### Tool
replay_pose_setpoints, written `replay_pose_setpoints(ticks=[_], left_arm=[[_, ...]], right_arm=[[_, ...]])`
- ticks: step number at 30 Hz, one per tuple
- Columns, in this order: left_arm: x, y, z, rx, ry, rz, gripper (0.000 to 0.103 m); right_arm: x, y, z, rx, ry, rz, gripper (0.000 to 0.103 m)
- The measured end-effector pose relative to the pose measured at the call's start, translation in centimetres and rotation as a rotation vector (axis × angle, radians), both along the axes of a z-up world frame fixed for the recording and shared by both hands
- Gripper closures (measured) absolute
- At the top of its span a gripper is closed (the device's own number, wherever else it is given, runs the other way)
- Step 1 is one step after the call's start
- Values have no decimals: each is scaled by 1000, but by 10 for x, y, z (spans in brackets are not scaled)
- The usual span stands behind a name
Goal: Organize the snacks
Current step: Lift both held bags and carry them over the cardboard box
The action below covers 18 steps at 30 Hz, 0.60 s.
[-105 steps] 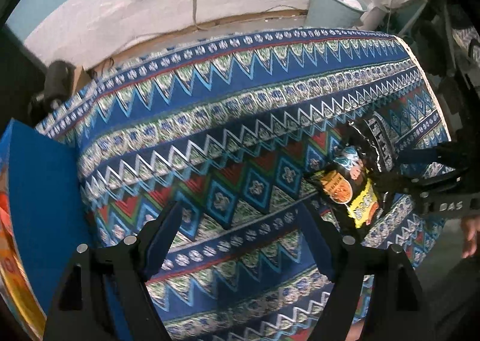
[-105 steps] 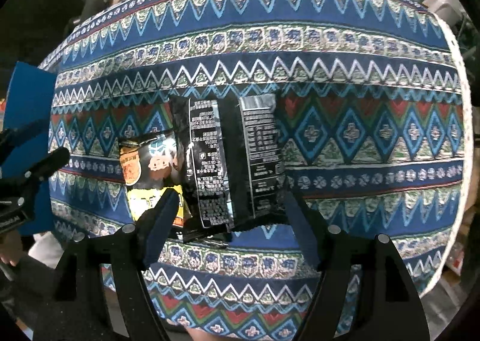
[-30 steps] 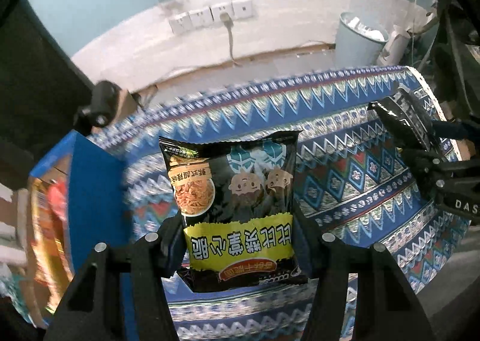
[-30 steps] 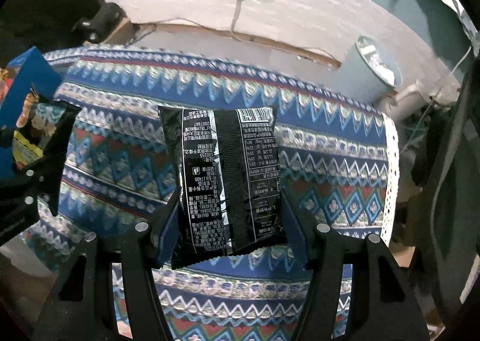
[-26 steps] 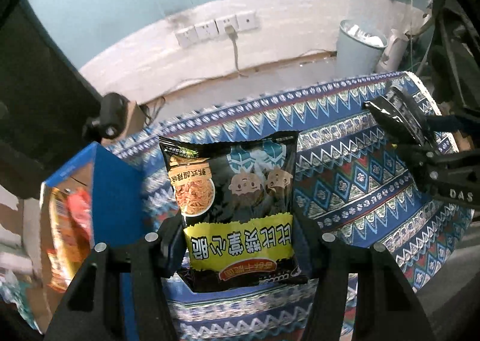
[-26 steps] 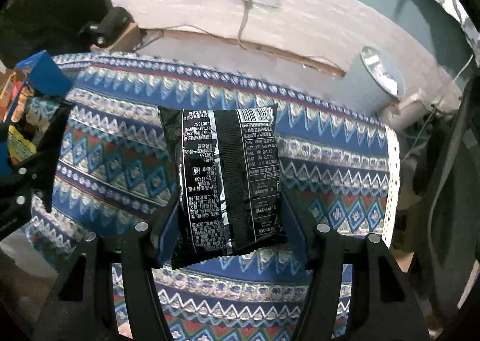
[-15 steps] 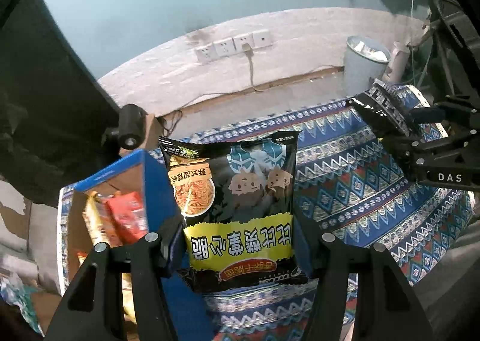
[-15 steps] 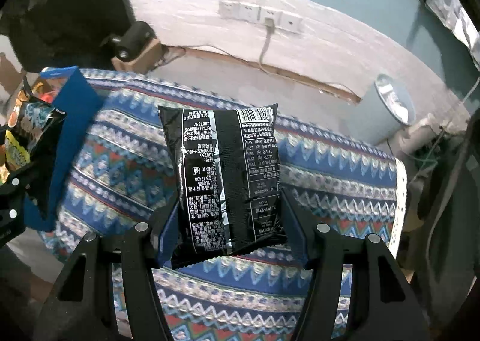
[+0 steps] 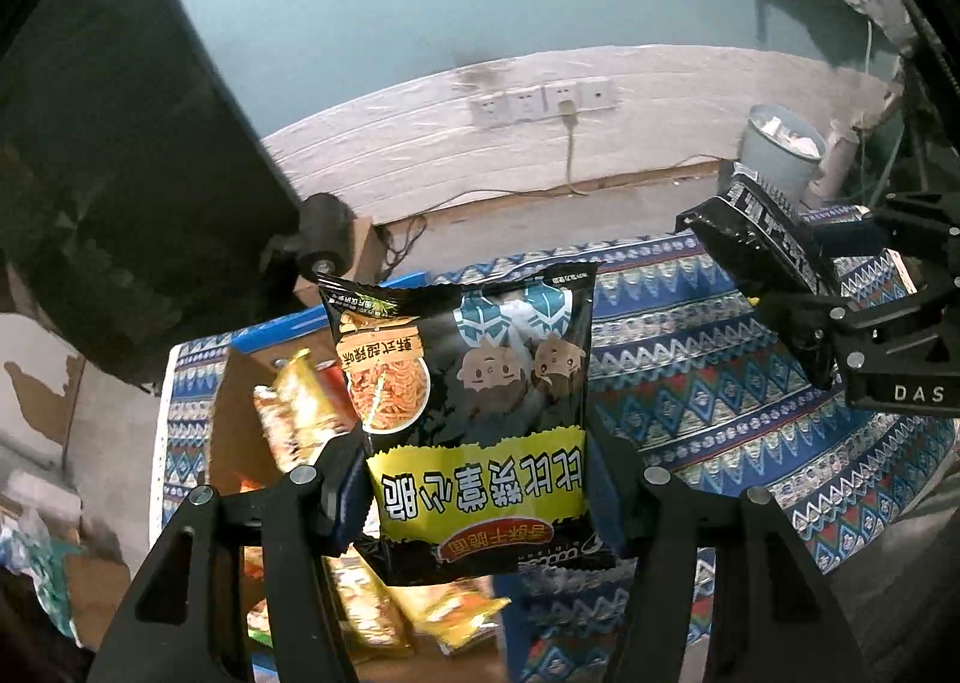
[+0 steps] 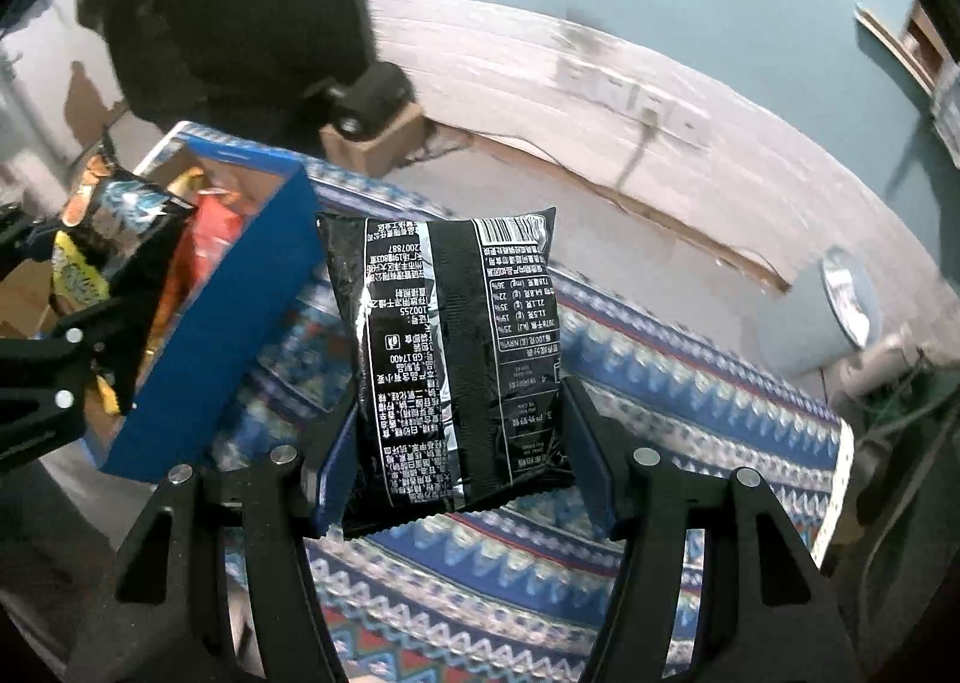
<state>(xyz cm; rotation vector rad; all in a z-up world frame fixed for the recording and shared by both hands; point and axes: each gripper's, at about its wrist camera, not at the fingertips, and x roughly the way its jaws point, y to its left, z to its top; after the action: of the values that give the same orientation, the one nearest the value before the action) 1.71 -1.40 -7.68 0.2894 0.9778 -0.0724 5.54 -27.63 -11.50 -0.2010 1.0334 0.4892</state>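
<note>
1. Grip first: the left hand-held gripper was clenched on a black-and-yellow noodle snack bag, holding it by its lower half with the print upside down.
2. The right hand-held gripper was likewise clamped on a black snack bag, its back panel with barcode and nutrition text facing the camera.
3. Both bags hung in the air above the patterned tablecloth covering the counter, whereas a few seconds earlier they had lain side by side on that cloth with both pairs of jaws open around nothing.
4. Over the last second the left view had swung toward the blue cardboard box, which now sat just below and behind the noodle bag, with orange and yellow packets already inside.
5. That shift suggested the pick-up stage was finished and the left bag was probably about to be dropped in; the right bag stood near the box's blue wall, likely next.
</note>
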Motion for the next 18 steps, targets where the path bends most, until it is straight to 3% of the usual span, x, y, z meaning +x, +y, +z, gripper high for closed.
replay_pose_setpoints(ticks=[8, 18], left_arm=[[-1, 57, 2, 2, 3, 63, 42], [-6, 126, -12, -17, 34, 170, 42]], right_arm=[[0, 57, 15, 23, -9, 91, 41], [-5, 125, 9, 22, 19, 196, 41]])
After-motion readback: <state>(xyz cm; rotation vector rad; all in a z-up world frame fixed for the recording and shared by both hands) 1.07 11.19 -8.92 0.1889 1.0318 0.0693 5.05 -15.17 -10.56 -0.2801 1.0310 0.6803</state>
